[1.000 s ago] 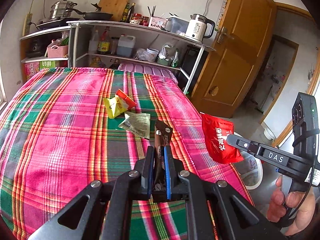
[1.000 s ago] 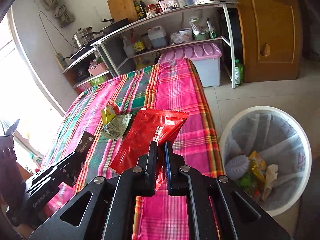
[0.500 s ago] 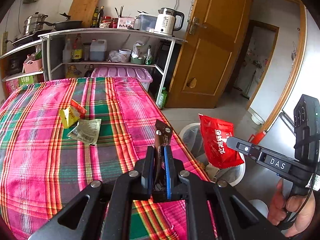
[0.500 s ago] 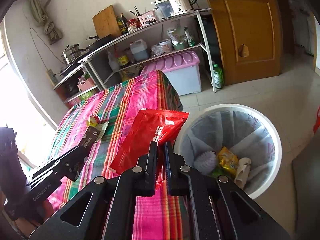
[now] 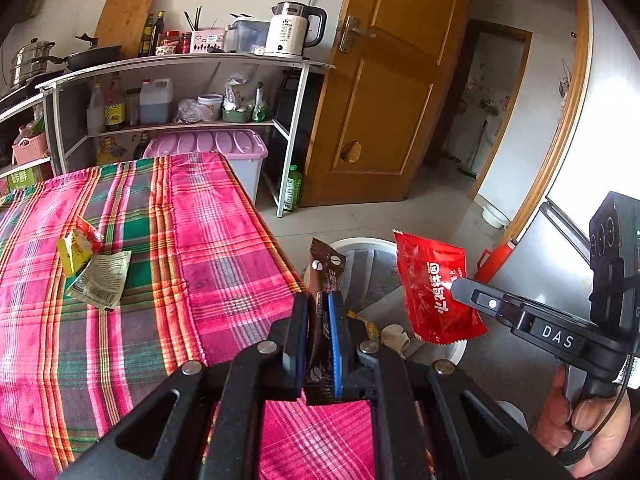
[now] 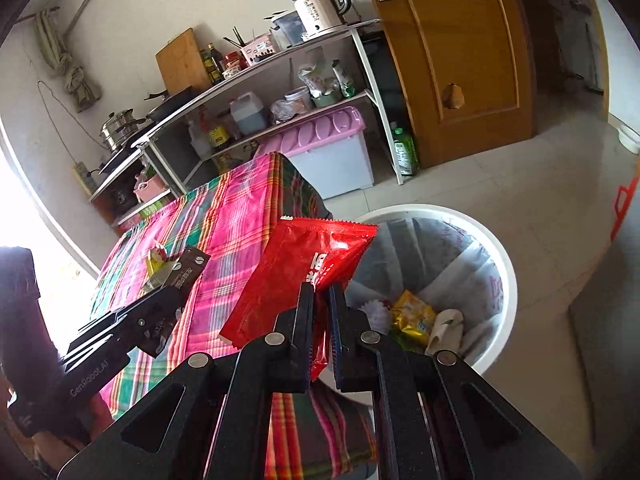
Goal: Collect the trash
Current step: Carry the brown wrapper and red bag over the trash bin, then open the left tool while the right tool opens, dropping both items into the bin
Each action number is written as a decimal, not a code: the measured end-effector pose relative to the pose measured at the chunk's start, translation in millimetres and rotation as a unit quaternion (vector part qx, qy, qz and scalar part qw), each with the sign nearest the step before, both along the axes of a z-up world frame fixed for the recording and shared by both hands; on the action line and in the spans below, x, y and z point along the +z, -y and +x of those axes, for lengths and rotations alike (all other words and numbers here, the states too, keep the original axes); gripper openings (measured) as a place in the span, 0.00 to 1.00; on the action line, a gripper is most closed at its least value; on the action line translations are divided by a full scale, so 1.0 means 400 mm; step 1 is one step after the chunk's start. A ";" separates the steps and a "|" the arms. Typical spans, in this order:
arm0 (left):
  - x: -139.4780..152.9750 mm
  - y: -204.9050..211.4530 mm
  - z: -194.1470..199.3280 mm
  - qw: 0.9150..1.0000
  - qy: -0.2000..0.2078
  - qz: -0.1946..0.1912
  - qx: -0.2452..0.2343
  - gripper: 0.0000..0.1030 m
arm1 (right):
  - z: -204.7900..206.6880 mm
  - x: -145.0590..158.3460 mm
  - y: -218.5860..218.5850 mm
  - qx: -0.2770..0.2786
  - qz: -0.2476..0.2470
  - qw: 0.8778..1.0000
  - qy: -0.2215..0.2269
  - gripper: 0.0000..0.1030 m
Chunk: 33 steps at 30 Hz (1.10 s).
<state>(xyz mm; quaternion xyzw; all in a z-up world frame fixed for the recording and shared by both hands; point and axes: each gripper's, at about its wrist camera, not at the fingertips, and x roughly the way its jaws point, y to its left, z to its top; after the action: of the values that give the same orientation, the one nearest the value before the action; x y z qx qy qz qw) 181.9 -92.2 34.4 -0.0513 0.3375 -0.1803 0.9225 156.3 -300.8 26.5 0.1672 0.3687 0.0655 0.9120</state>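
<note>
Left wrist view: the left tongs (image 5: 319, 322) are pressed together on a brown wrapper (image 5: 325, 276), which stands upright just past the table's right edge, in front of the white trash bin (image 5: 352, 242). Little of the bin shows here, only a strip of rim and a bit of liner. This view alone shows the hand (image 5: 588, 428) gripping the right tongs' handle, and the lettered face of the red packet (image 5: 434, 288) pinched in the right tongs (image 5: 460, 286), hanging in the air beside the bin. Back on the plaid table (image 5: 132, 288), near its left edge, lie a yellow wrapper (image 5: 76, 250) and a pale printed packet (image 5: 102, 280), touching each other.

Right wrist view: here the bin (image 6: 506, 280) opens up fully (liner, a yellow bag and crumpled bits inside). The right tongs (image 6: 321, 300) are clamped on the red packet (image 6: 304, 268), whose far corner reaches over the bin's near rim while the rest overlaps the table's corner. The left tongs (image 6: 176, 288) show at the left, pinching the brown wrapper (image 6: 190, 270) above the table (image 6: 236, 240).
</note>
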 end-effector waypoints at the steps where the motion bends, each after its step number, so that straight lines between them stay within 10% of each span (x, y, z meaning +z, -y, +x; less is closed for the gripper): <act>1: 0.001 0.007 0.004 1.000 0.001 0.000 -0.003 0.10 | 0.000 -0.003 0.008 -0.004 0.001 1.000 -0.001 0.07; 33: -0.108 0.202 0.124 0.996 -0.064 0.010 -0.065 0.10 | 0.041 -0.125 0.177 -0.070 0.035 0.995 -0.062 0.09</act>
<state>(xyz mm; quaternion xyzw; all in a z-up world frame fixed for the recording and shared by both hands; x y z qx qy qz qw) 231.4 -173.2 -8.6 -0.0311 0.4003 -0.2329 0.8857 172.7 -371.5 -23.5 0.2280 0.4098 0.0039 0.8832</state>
